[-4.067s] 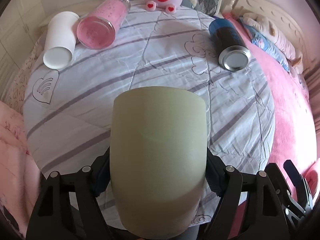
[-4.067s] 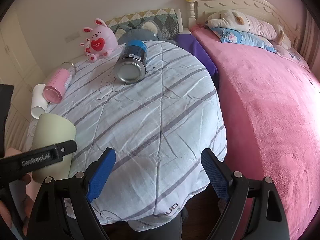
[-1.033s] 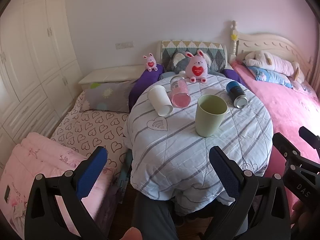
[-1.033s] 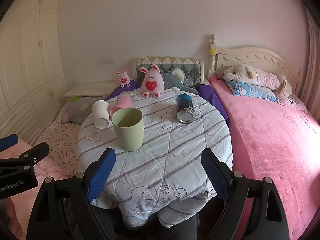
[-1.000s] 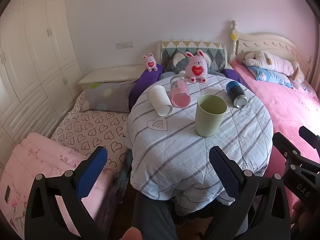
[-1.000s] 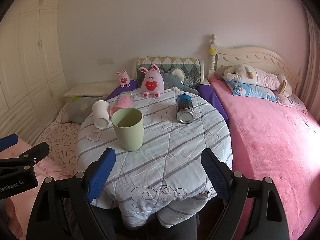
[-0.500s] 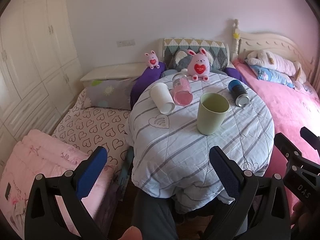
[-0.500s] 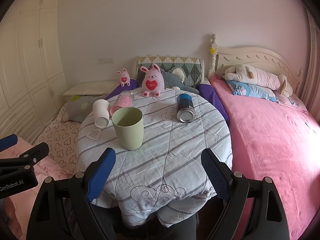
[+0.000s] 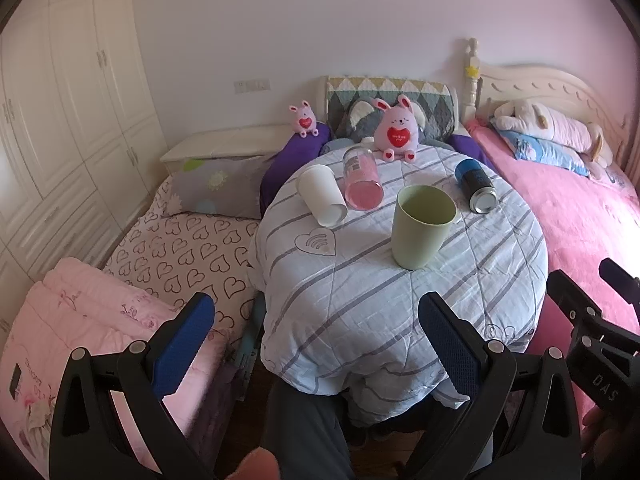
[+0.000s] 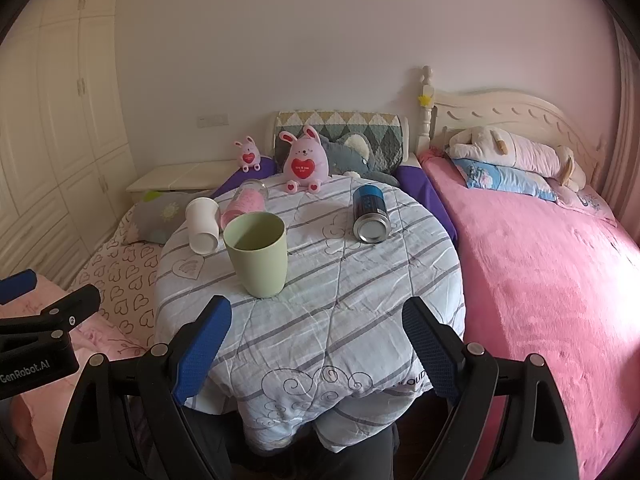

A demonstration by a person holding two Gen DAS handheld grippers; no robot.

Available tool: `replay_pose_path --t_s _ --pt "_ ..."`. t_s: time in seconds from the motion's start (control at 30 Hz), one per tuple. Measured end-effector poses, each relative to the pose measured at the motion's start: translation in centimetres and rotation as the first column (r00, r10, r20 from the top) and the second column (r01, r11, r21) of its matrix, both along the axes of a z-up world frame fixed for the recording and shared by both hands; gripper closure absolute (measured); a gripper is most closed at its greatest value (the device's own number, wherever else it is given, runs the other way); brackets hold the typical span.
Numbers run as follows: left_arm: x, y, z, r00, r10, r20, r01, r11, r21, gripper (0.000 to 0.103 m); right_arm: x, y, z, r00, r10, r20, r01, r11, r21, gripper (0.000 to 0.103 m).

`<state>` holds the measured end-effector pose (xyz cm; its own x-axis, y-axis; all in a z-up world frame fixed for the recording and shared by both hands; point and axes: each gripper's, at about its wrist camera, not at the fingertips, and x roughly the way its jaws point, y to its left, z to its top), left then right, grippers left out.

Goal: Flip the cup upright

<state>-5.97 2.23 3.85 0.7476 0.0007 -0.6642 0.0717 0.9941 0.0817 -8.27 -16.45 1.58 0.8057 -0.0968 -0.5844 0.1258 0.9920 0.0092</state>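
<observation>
A pale green cup (image 9: 422, 226) stands upright, mouth up, near the middle of the round table (image 9: 360, 300) with a striped cloth; it also shows in the right wrist view (image 10: 258, 254). My left gripper (image 9: 316, 340) is open and empty, held back from the table's near edge. My right gripper (image 10: 316, 344) is open and empty, also short of the table. Neither touches the cup.
A white cup (image 9: 322, 195), a pink bottle (image 9: 362, 184) and a blue can (image 9: 478, 186) lie on their sides at the table's far half. A pink bunny toy (image 9: 396, 132) sits at the far edge. A pink bed (image 10: 540, 260) lies right, bedding (image 9: 180, 248) left.
Since four seconds ago my left gripper has let go of the green cup, which now stands upright. Both grippers have pulled back from the table. In the last half second the view barely shifts.
</observation>
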Motion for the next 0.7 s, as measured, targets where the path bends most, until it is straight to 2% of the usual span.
replay_pose_path --t_s 0.43,0.7 --pt "0.63 -0.11 -0.31 1.000 0.005 -0.018 -0.005 1.000 0.002 0.000 0.19 -0.42 -0.26 1.000 0.003 -0.008 -0.003 1.000 0.015 0.014" --pt "0.96 0.09 -0.67 0.999 -0.015 -0.049 0.013 0.999 -0.041 0.000 0.28 -0.52 -0.42 1.000 0.002 -0.017 -0.002 1.000 0.020 0.014"
